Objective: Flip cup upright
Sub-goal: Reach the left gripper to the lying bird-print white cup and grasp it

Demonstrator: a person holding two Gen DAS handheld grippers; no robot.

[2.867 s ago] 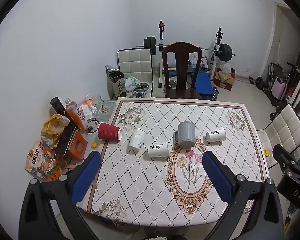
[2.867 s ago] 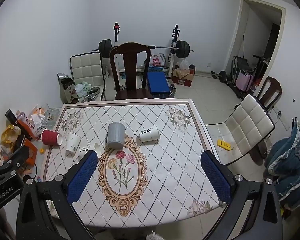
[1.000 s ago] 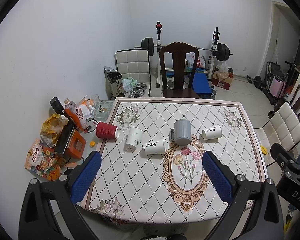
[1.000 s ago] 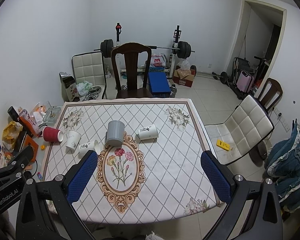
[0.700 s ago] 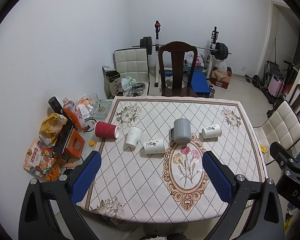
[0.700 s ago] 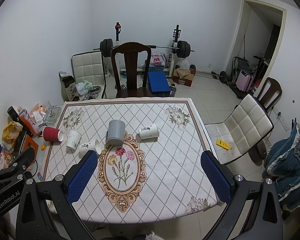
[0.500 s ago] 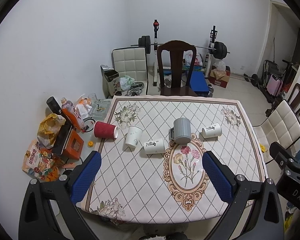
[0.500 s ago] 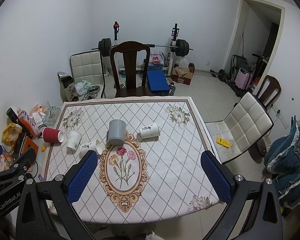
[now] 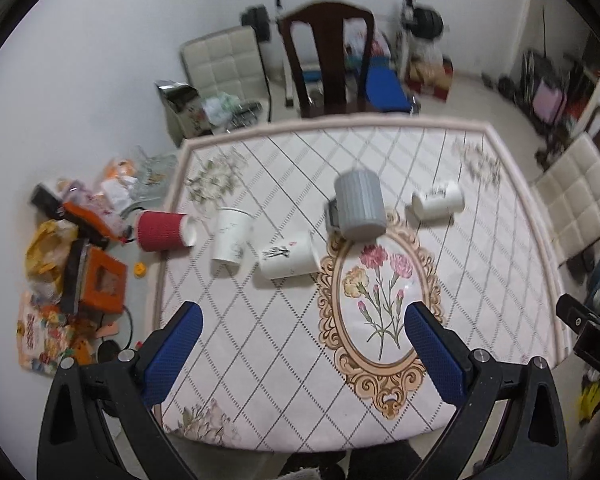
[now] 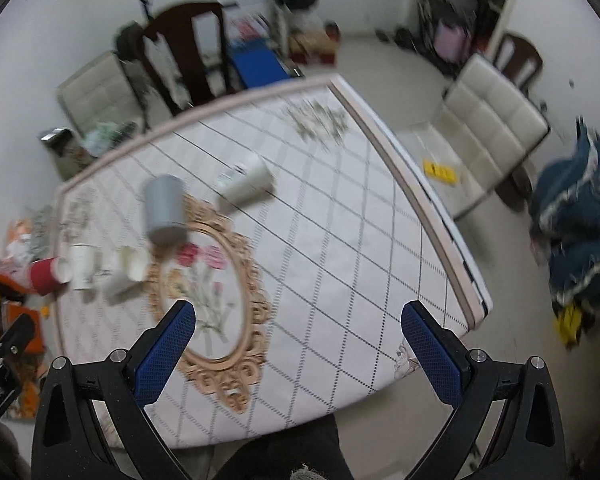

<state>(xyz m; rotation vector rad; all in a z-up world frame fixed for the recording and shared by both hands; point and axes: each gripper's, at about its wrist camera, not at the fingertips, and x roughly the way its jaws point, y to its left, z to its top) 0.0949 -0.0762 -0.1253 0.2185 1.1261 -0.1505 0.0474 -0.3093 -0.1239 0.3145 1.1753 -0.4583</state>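
The grey mug (image 9: 359,210) stood mouth-down beside the floral medallion (image 9: 380,304), axis vertical, handle half-hidden; both grippers' fingers (image 9: 172,354) gaped, empty.

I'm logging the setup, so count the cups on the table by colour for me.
Red paper cup: 1
White paper cups: 3
Grey mug: 1
Total: 5

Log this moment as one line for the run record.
Phase: approach | left gripper: open, empty | right gripper: open, empty | ribbed grey mug: upside down on table, untouched
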